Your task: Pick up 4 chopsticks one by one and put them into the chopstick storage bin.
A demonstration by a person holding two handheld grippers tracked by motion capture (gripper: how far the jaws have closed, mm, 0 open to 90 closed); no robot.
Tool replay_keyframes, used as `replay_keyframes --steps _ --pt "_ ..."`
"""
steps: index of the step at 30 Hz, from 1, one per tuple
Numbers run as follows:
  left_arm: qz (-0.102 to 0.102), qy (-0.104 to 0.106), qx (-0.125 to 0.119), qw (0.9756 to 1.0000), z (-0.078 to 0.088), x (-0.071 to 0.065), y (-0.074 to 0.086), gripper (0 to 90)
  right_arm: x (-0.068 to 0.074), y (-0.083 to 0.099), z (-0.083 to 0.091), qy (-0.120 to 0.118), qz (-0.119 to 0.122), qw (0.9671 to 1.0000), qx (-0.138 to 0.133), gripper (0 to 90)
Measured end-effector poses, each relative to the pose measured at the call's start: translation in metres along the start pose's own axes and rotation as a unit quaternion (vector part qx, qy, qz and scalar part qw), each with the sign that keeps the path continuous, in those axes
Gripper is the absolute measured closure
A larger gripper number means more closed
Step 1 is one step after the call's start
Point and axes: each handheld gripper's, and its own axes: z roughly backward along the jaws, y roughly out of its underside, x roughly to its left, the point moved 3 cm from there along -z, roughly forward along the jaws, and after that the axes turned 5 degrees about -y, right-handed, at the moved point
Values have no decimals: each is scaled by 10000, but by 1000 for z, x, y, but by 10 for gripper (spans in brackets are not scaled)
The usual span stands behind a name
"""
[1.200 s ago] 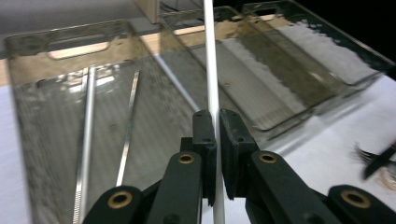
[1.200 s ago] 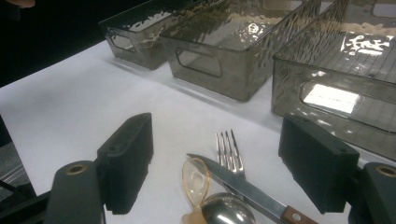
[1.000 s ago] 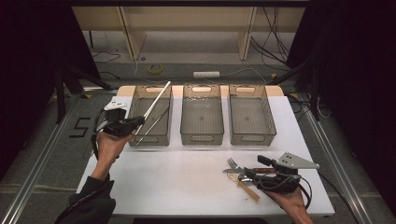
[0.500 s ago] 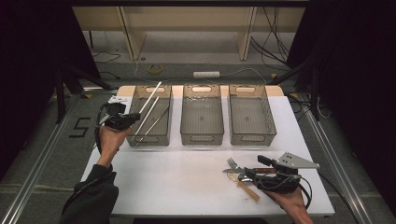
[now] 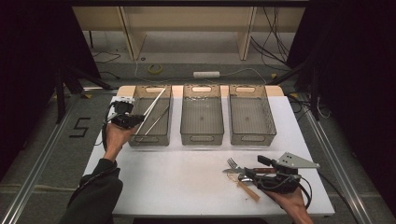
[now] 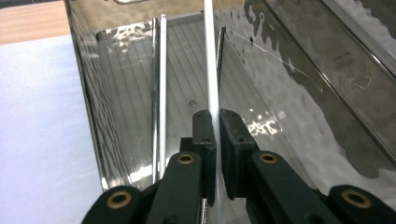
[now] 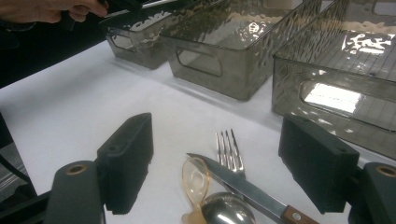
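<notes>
White desk (image 5: 187,186), and right at the near right corner sits the leftover cutlery: a fork (image 5: 232,163), a wooden-handled knife (image 7: 243,184), a metal spoon (image 7: 224,212) and a clear orange plastic spoon (image 7: 195,179), all piled together and overlapping. The right gripper (image 5: 250,175) hangs just over that pile with its jaws spread wide, nothing between them yet.

Further back along the far edge are three smoky plastic bins in a row. The middle bin (image 5: 201,119) and the right bin (image 5: 250,119) look bare inside. The left bin (image 5: 152,121), toward the far left corner, already has one chopstick (image 6: 161,93) lying in it. The left gripper (image 6: 215,122) is clamped tight on a second white chopstick (image 6: 211,56), which points into that bin, tilted and not let go.

So I'd say it's early days: chopsticks almost sorted, the whole pile left to go.
</notes>
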Motion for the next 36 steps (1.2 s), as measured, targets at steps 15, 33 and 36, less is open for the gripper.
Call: replay_keyframes --steps 15,33,36 --pt "281 425 -374 9980 15 -7 -4 536 0 0 0 -2 -3 10000 -6 273" --pt "337 897 -655 9932 39 -30 14 381 0 -1 1 -15 27 10000 3 273" --pt "295 929 -676 9929 41 -35 17 368 0 -1 1 -18 31 10000 11 273"
